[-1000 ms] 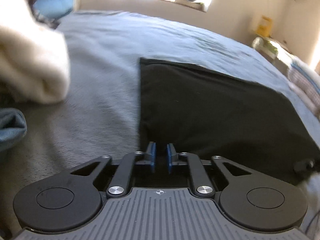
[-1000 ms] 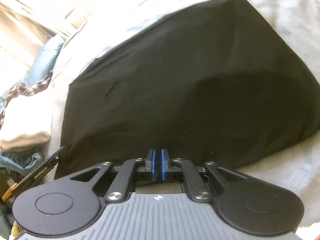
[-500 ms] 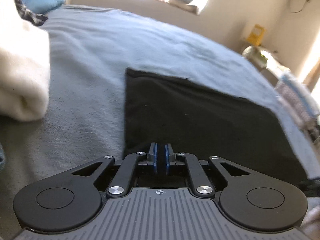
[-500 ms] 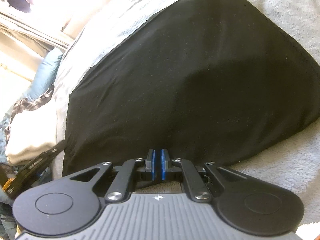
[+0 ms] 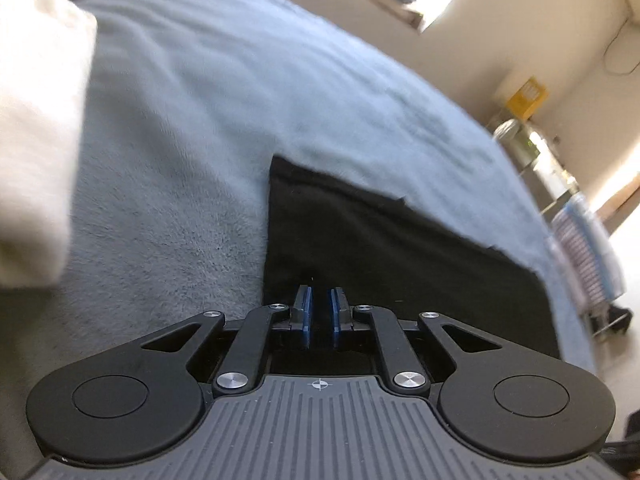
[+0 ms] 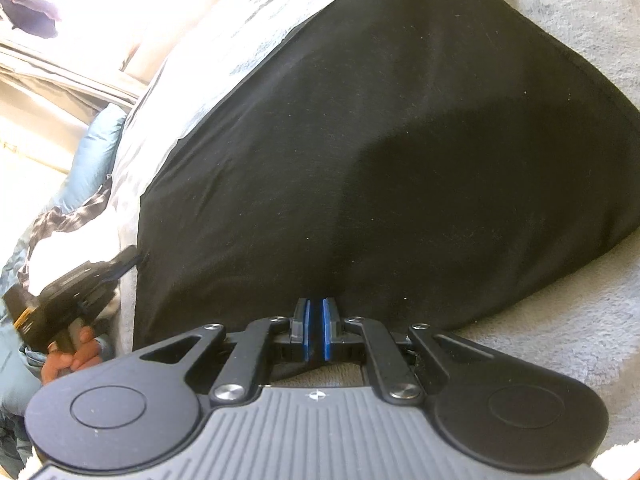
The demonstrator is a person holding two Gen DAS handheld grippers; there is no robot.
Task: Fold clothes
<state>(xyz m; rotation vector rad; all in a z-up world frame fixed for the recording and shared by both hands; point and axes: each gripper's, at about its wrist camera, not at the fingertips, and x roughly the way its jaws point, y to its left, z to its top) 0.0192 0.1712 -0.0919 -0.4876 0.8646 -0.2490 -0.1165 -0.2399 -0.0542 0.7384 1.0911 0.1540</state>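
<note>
Black folded garment (image 5: 384, 252) lying flat on a grey fleece blanket (image 5: 192, 128) covering a bed. Left gripper (image 5: 319, 312) low at the garment's near left corner, blue-padded jaws slightly apart with a narrow gap, dark cloth beneath; impossible to tell whether any fabric sits between them. Right gripper (image 6: 315, 330) at the garment's (image 6: 380, 152) near edge, jaws almost together, only a thin slit between the blue pads; grip on cloth not discernible. Seen from the right wrist: left gripper (image 6: 132, 259) touching the garment's corner, held by a hand (image 6: 76, 354). Cream folded cloth (image 5: 36, 140) at far left, well apart from the garment.
</note>
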